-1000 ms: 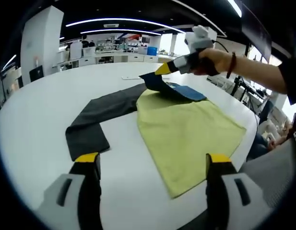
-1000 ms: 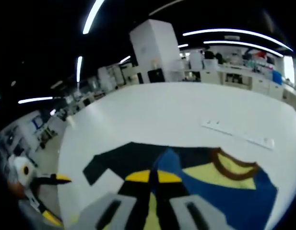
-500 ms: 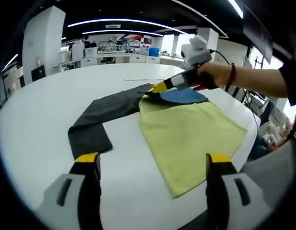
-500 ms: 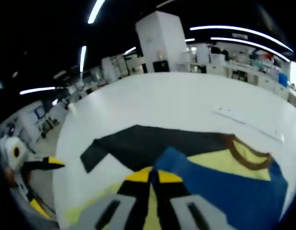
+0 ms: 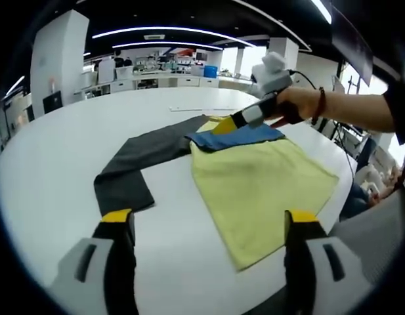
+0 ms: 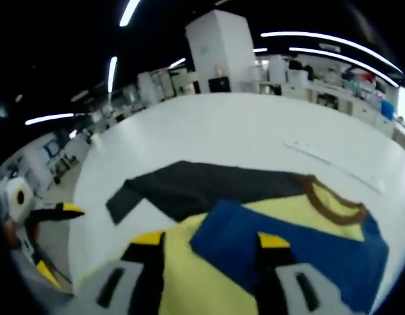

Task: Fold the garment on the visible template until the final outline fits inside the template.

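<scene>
where ceiling strip lights glow, white table (image 5: 58,157), yellow garment (image 5: 255,184), both tools spread apart

The garment (image 5: 255,184) lies flat on the bench (image 5: 71,144); its folded sleeve (image 5: 238,136) rests on its far end.
</scene>
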